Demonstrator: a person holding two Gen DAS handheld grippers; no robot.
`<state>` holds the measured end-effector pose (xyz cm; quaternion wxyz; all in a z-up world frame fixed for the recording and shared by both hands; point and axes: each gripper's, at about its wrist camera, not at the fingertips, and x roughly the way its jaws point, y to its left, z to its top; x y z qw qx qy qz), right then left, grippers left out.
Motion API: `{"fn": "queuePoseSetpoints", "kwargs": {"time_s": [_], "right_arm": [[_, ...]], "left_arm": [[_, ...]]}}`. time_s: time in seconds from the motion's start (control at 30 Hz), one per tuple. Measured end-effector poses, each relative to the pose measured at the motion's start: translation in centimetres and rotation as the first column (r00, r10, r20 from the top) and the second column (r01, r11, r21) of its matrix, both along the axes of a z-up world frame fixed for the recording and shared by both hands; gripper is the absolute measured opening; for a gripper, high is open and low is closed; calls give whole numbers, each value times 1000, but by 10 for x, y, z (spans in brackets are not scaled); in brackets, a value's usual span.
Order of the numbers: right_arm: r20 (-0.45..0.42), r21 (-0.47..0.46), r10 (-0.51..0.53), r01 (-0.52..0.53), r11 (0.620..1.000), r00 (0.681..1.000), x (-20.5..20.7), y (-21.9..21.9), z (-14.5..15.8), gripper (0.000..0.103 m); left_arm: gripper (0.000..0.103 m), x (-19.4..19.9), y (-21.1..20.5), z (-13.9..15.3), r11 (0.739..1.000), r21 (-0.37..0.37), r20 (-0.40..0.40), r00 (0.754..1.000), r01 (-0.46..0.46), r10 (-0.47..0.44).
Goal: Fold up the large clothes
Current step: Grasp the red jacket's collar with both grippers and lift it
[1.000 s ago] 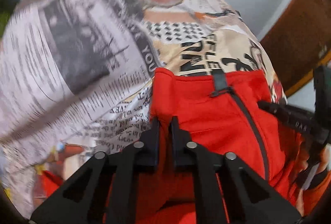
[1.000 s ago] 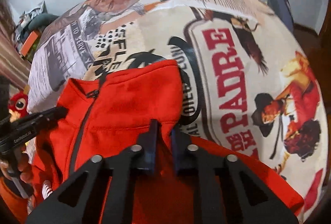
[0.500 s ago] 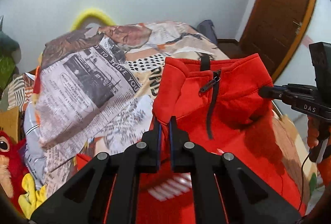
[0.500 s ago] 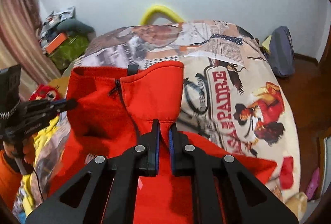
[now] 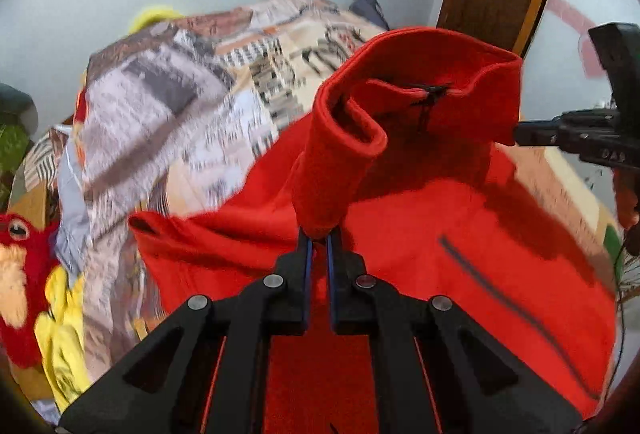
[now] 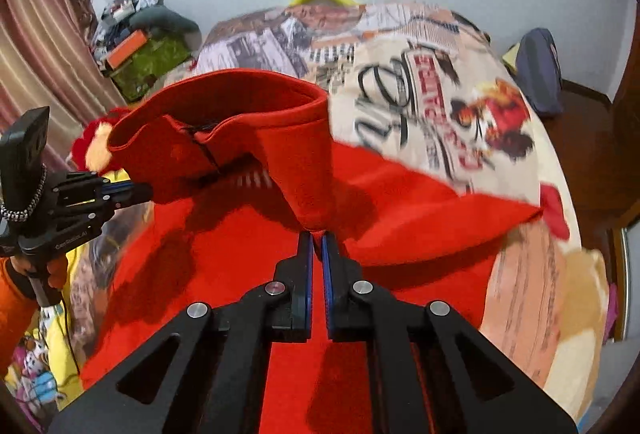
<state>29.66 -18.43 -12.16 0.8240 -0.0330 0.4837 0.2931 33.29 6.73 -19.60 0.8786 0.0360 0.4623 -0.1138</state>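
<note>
Up off the printed bedspread [image 6: 440, 81] comes the red fleece jacket [image 5: 420, 234], collar now standing open between us, left gripper [image 5: 318, 238] and right gripper [image 6: 316, 234] both pinched narrow on its shoulders, ready to fold it.

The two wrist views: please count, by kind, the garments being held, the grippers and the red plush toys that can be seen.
Garments held: 1, the red fleece jacket
Grippers: 2, the left gripper and the right gripper, each shut on the jacket
Red plush toys: 1, the red plush toy
Total: 4
</note>
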Motion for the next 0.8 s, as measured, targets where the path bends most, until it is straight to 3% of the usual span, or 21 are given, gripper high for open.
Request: {"fn": "queuePoseSetpoints", "kwargs": {"time_s": [0.17,0.3,0.33,0.47,0.6,0.7,0.8], "right_arm": [[-45,-32,-21,19,999,999,-25,-10,-23,4],[-112,-78,-71,63,995,991,-31,-21,-52,4],[-122,-84,-76,66,994,990,-33,-23,-55,4],[-156,-57,-107,100,993,982,-35,-35,-57,4],[-166,14,-146,151,988,975,-34,-43,-43,4],[-217,86,-161,183,979,963,-28,-45,-35,7],[-240,99,-192,220,970,952,-21,-39,-31,27]], "left_arm": [[5,-21,-1,-37,1000,-12,-77,997,-11,10],[5,-35,-1,-65,997,-64,-171,985,-49,38],[5,-42,-3,-66,997,-62,-157,987,-53,43],[13,-60,-4,-57,998,-39,-129,991,-42,37],[36,-67,10,-43,995,-42,-113,990,-90,85],[37,-64,31,-26,984,-82,-96,984,-158,150],[42,-58,51,-11,954,-166,-113,966,-249,233]]}}
